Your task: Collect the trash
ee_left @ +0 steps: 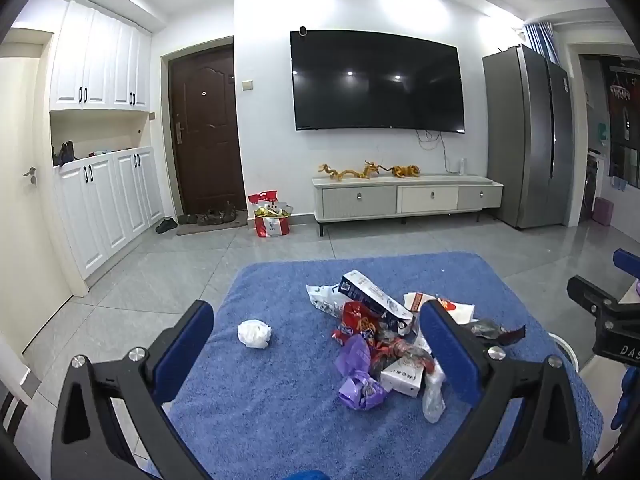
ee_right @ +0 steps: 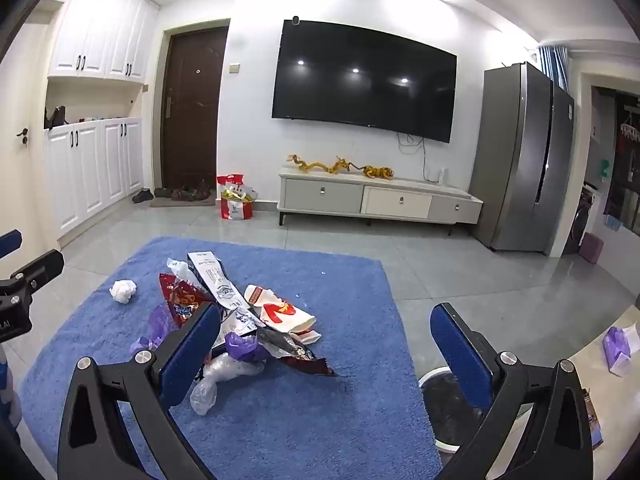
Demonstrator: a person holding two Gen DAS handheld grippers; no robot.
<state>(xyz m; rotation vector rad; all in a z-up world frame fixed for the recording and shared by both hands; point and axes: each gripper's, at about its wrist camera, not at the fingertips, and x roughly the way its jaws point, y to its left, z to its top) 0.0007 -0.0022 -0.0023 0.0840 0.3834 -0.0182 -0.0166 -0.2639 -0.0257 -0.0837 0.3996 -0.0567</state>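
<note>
Both claws wide apart, holding nothing: left claw (ee_left: 316, 344) and right claw (ee_right: 326, 342) hover over the trash pile (ee_left: 384, 340) on the blue-covered counter (ee_left: 280, 420), with a crumpled white paper ball (ee_left: 254, 333) lying apart to the pile's left. Only the right wrist view shows the round bin (ee_right: 448, 412) near right, just off the counter edge, rim partly hidden by the claw's right finger, plus a purple tissue pack (ee_right: 618, 346) cut off at far right. Pile items overlap; wrapper labels unreadable.
</note>
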